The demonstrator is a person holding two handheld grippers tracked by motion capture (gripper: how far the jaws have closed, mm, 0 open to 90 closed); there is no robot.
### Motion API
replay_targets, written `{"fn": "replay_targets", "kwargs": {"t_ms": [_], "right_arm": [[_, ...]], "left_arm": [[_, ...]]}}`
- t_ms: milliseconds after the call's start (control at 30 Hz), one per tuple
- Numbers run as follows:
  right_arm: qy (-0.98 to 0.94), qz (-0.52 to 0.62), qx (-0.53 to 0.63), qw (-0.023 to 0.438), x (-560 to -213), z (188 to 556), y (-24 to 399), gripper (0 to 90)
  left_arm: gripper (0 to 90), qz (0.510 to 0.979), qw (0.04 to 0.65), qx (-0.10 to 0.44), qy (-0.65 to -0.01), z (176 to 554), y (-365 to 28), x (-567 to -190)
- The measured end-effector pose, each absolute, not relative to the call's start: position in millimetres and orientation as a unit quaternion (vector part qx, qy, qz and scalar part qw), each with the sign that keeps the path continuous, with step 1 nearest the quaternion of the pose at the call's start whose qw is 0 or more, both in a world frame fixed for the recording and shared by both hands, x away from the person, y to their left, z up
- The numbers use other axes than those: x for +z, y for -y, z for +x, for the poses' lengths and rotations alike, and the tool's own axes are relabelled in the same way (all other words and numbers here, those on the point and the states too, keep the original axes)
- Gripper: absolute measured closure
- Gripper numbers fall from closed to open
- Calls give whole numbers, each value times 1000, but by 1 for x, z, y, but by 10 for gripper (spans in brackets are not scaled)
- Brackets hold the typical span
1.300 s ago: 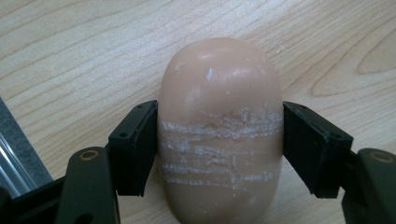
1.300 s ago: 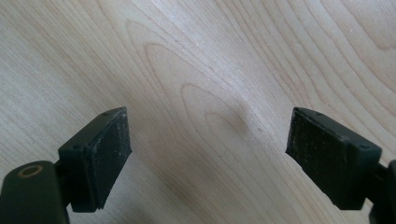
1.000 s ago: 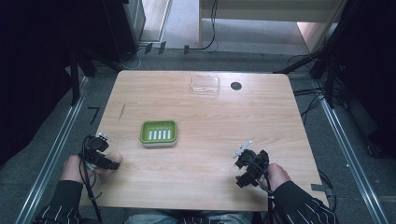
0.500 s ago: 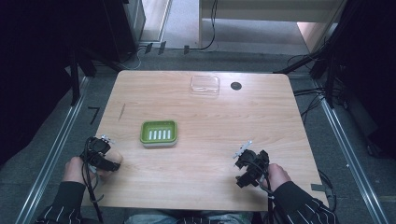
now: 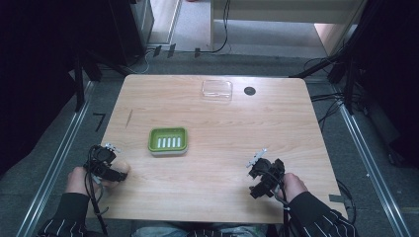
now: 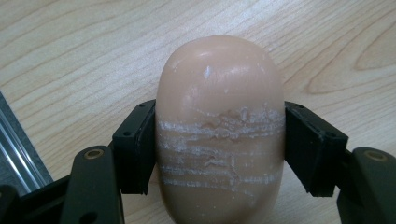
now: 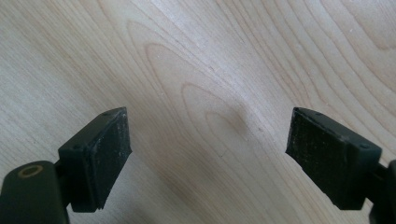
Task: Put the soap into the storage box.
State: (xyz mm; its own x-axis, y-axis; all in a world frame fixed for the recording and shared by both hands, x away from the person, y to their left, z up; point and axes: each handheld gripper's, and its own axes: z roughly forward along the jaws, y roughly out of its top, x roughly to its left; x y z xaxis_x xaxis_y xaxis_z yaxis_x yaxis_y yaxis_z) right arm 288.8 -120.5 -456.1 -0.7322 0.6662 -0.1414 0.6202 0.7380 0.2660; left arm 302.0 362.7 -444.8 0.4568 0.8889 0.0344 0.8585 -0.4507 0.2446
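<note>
Left gripper clamped on the soap bar, one black jaw pressed to each long side, roughly at mid-length. Right gripper spread wide with nothing between its jaws, just bare table below.

Going by size: wooden table first, then the green soap dish left of centre, the clear lid or tray near the far edge, and a small dark disc just beside it.

Progress, as a judgement: pick-up done, placement not yet. Soap gripped at the near left corner of the table, close above the wood (contact with the surface hard to tell). Dish empty, ribbed floor fully showing. Left to do, most likely: carry forward and to the right, lower into the dish, release.

Soap relative to the left gripper: held between the jaws, rounded end poking out past the tips, white scrape marks across its middle. Dish near, but apart.
</note>
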Motion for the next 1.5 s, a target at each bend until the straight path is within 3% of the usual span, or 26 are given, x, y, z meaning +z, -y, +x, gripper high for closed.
{"fn": "replay_targets", "kwargs": {"t_ms": [1500], "right_arm": [[-925,348,96,116,-457,289,119,143]], "left_arm": [[338,882,128,115,-439,322,-312,-399]]}}
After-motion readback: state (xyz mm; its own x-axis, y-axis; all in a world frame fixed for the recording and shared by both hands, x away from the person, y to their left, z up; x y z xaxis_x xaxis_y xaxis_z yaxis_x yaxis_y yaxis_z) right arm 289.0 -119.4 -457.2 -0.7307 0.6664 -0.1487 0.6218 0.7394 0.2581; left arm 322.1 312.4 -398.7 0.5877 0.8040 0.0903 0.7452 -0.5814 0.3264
